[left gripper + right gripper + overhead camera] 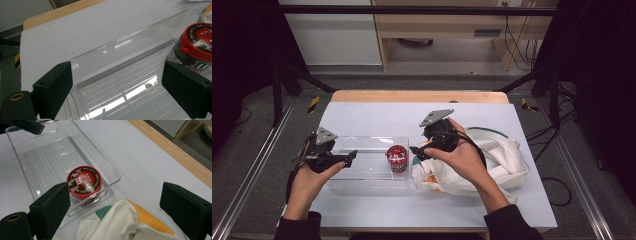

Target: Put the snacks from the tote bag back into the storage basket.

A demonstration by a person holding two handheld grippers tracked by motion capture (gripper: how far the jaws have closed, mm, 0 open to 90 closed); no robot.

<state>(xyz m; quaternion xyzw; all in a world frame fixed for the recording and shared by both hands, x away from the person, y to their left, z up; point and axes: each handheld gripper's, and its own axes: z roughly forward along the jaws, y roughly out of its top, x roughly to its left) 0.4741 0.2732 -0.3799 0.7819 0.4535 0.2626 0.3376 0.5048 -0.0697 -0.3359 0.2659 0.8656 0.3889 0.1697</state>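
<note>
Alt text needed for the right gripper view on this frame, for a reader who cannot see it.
A red-lidded candy jar stands in the near end of a clear plastic tray on a white table. The right hand-held gripper is open above a white cloth bag with orange and green trim beside the tray.
</note>
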